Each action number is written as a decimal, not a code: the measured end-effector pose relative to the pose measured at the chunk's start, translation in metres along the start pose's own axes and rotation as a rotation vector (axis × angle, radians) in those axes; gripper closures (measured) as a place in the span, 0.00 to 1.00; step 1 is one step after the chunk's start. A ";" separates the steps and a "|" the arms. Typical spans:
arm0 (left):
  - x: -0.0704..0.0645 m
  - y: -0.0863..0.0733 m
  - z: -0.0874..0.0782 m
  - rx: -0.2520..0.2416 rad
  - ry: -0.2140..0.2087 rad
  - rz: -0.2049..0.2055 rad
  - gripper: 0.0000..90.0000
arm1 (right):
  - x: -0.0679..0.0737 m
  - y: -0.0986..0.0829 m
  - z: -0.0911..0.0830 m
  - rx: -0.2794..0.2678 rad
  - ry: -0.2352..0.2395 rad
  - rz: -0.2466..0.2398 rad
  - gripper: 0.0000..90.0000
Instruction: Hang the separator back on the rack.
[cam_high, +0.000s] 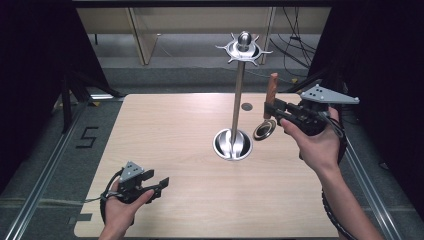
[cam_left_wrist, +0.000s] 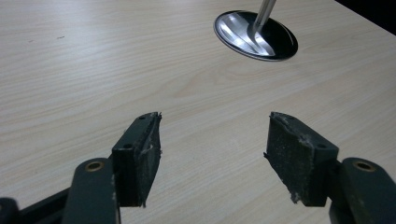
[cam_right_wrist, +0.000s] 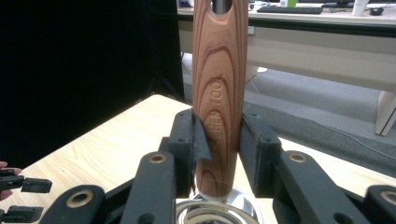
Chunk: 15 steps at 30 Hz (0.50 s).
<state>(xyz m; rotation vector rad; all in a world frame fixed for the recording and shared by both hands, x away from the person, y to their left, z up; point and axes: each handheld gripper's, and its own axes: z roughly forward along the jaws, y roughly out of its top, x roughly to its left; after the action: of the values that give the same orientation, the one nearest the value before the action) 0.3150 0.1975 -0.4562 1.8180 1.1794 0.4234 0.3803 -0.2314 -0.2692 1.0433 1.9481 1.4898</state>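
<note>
One utensil mattered at this moment: a wooden-handled ladle (cam_high: 269, 107) that the right gripper (cam_high: 276, 111) held upright above the worktop (cam_high: 165, 135), its long axis close to vertical, handle end up and its round metal bowl hanging below, just right of the rack's base. In the right gripper view the fingers (cam_right_wrist: 254, 144) were clenched on the lower part of the handle (cam_right_wrist: 219, 88), one pad on each side, with a hole in the handle's top end just visible at the frame's upper edge. The utensil rack (cam_high: 239, 90) stood to the gripper's left, a steel pole rising from a round base (cam_high: 232, 144) to a crown of hooks (cam_high: 244, 49). That crown lay up and to the left of the handle's top, so hanging the ladle would likely have called for a lift and a leftward shift, keeping the handle upright. The left gripper (cam_high: 156, 185) rested low on the near left of the worktop, well apart from the rack, its fingers (cam_left_wrist: 140, 156) spread and holding nothing. The right hand was plainly the nearer one.
</note>
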 end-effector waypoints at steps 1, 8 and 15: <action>0.000 0.000 0.000 0.000 0.000 0.001 0.39 | 0.000 0.000 0.000 0.000 -0.004 -0.005 0.76; 0.000 0.000 0.000 0.000 0.000 0.001 0.39 | 0.002 0.003 0.003 0.006 0.000 0.022 0.76; 0.000 0.000 0.000 -0.001 0.001 0.000 0.39 | 0.002 0.006 0.007 0.012 0.003 0.028 0.76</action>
<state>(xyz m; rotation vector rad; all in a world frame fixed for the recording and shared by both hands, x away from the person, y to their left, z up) 0.3149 0.1975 -0.4561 1.8171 1.1801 0.4244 0.3860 -0.2255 -0.2653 1.0787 1.9544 1.4968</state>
